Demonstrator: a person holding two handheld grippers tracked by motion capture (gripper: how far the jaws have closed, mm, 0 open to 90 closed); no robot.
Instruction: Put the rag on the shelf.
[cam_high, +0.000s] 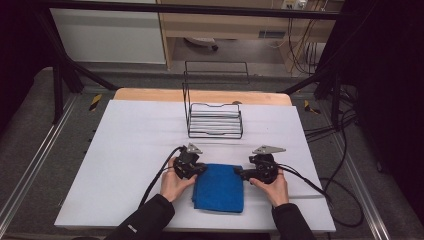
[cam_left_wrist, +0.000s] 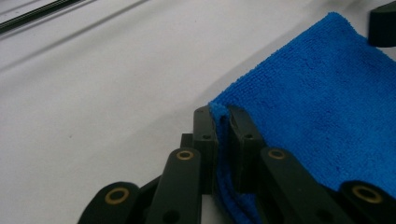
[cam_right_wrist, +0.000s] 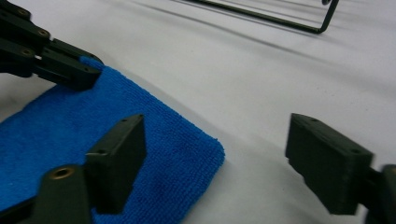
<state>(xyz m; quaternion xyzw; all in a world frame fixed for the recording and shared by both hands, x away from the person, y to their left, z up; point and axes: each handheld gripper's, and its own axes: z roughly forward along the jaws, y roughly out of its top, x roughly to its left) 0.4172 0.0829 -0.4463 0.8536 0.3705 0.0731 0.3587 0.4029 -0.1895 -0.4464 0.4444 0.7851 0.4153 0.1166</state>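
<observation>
A folded blue cloth (cam_high: 218, 189) lies flat on the white table cover (cam_high: 125, 150) near the front edge. My left gripper (cam_high: 199, 170) is at the cloth's far left corner. In the left gripper view its jaws (cam_left_wrist: 222, 114) stand shut on that corner of the blue cloth (cam_left_wrist: 322, 93), pinching a raised fold. My right gripper (cam_high: 240, 173) is at the far right corner. Its jaws (cam_right_wrist: 219, 140) stand wide open, one over the blue cloth (cam_right_wrist: 163, 140), the other over bare table, pressing on nothing. The left gripper (cam_right_wrist: 86, 74) shows at the top left of the right gripper view.
A black wire rack (cam_high: 215, 120) stands at the middle back of the table, and its base wire (cam_right_wrist: 261, 16) crosses the top of the right gripper view. Cables trail from both grippers toward the front and right. Dark frame posts flank the table.
</observation>
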